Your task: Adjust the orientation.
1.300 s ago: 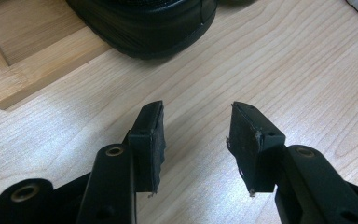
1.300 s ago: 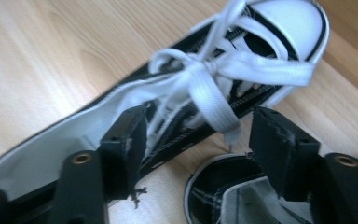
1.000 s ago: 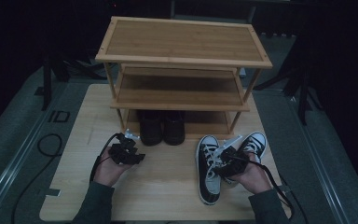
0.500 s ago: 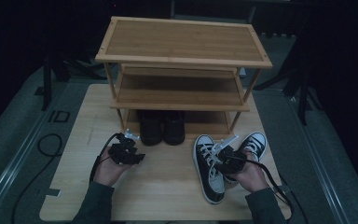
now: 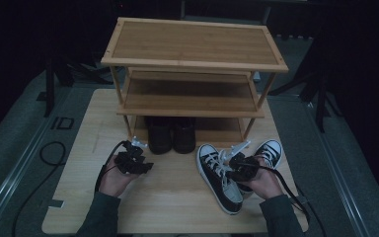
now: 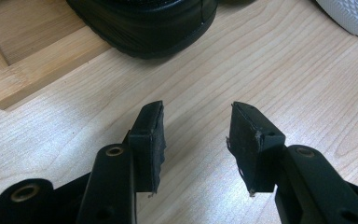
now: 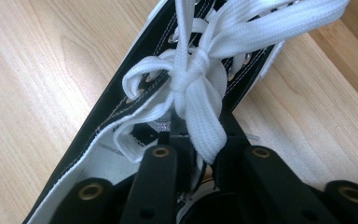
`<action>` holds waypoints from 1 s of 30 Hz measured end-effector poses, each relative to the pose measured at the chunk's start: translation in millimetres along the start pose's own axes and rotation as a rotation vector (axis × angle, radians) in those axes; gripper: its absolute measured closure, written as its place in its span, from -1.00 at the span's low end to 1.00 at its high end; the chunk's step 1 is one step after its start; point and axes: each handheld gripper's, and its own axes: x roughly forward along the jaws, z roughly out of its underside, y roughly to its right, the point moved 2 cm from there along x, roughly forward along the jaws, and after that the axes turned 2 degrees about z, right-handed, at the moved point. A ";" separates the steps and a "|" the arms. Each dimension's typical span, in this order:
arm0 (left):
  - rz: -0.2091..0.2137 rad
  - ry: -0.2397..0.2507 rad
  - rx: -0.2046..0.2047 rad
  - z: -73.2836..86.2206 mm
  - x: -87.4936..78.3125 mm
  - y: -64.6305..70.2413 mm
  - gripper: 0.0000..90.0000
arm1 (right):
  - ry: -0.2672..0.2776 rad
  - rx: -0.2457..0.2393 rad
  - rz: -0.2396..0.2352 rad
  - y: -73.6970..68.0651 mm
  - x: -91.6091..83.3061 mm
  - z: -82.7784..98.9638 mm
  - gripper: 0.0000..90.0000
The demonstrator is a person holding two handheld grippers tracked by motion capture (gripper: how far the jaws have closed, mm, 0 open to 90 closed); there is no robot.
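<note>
A black-and-white laced sneaker [image 5: 216, 174] lies on the wooden table [image 5: 168, 197], with its mate [image 5: 270, 149] just to the right. My right gripper [image 5: 238, 165] is at the nearer sneaker's opening. Its jaws have just been closing and now pinch the sneaker's upper [image 7: 121, 107] under the white bow [image 7: 191, 79], so the right gripper [image 7: 199, 137] is shut on it. My left gripper [image 5: 135, 148] rests low on the table in front of a pair of black shoes [image 5: 170, 133]. In its own view the left gripper [image 6: 196, 135] stands open over bare wood.
A three-tier bamboo shoe rack [image 5: 192, 47] stands at the back of the table, with the black shoes under its lowest shelf. A black shoe's toe [image 6: 144, 23] and the rack's base [image 6: 18, 65] lie just ahead of the left jaws. Cables trail from both grippers.
The right gripper's jaws have come together on the sneaker, and the sneaker has turned slightly, its heel swinging left. The left gripper has stayed still.
</note>
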 end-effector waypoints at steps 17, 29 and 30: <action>0.000 -0.001 -0.004 0.5 1.1 -0.8 0.24 | 0.077 0.024 -0.009 9.4 -38.9 0.3 0.28; -0.001 0.001 -0.010 0.4 1.2 -1.1 0.23 | 0.093 0.072 0.021 21.5 -47.6 7.8 0.25; 0.000 0.002 -0.012 0.4 1.3 -1.3 0.23 | 0.092 0.080 0.025 23.2 -48.1 9.2 0.25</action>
